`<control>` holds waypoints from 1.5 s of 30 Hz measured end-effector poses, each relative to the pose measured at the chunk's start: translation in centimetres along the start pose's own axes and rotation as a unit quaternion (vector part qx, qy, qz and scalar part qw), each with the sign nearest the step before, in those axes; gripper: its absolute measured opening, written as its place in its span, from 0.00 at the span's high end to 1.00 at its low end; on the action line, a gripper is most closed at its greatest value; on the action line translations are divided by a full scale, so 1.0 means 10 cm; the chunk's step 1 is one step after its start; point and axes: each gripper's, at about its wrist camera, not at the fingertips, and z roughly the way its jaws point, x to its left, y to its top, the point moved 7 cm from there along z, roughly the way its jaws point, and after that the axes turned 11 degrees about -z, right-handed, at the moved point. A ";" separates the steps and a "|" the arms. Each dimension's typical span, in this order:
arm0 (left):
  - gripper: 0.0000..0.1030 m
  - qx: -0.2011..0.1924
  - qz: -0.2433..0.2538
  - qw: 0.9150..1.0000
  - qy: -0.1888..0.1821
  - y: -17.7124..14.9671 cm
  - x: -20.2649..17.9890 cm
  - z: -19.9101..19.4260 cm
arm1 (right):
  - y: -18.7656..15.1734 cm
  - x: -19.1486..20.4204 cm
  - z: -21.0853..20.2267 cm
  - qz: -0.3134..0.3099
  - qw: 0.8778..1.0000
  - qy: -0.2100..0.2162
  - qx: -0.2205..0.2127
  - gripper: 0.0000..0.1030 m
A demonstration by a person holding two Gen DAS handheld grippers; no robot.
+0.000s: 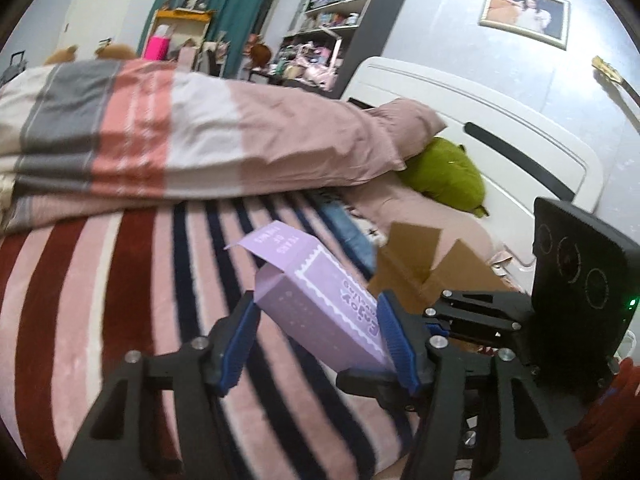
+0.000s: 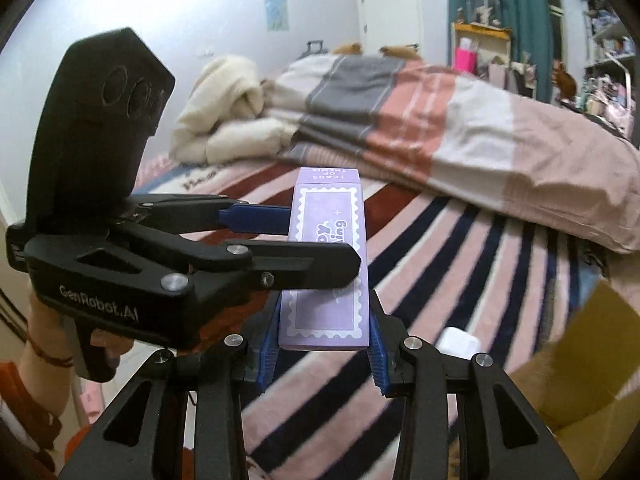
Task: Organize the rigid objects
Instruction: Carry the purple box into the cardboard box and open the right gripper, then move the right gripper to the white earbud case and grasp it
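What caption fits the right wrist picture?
Two grippers hold a purple box above a striped blanket.

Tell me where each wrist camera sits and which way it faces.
Right wrist: on the right gripper, looking along its jaws across the striped blanket toward the folded duvet; the left gripper and the hand holding it show at left.
Left wrist: on the left gripper, facing the headboard and cardboard box; the right gripper shows at right.
Shared: the purple box, gripped by both.

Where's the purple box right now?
The purple box is held up above the striped blanket, clamped at its near end by the right tongs, with the left tongs around it from the left, and the cardboard box nearby.
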 end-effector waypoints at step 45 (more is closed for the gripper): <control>0.25 0.007 0.021 0.998 0.064 0.02 0.00 -0.06 | -0.24 -0.66 -0.71 0.064 0.997 -0.043 0.011 0.55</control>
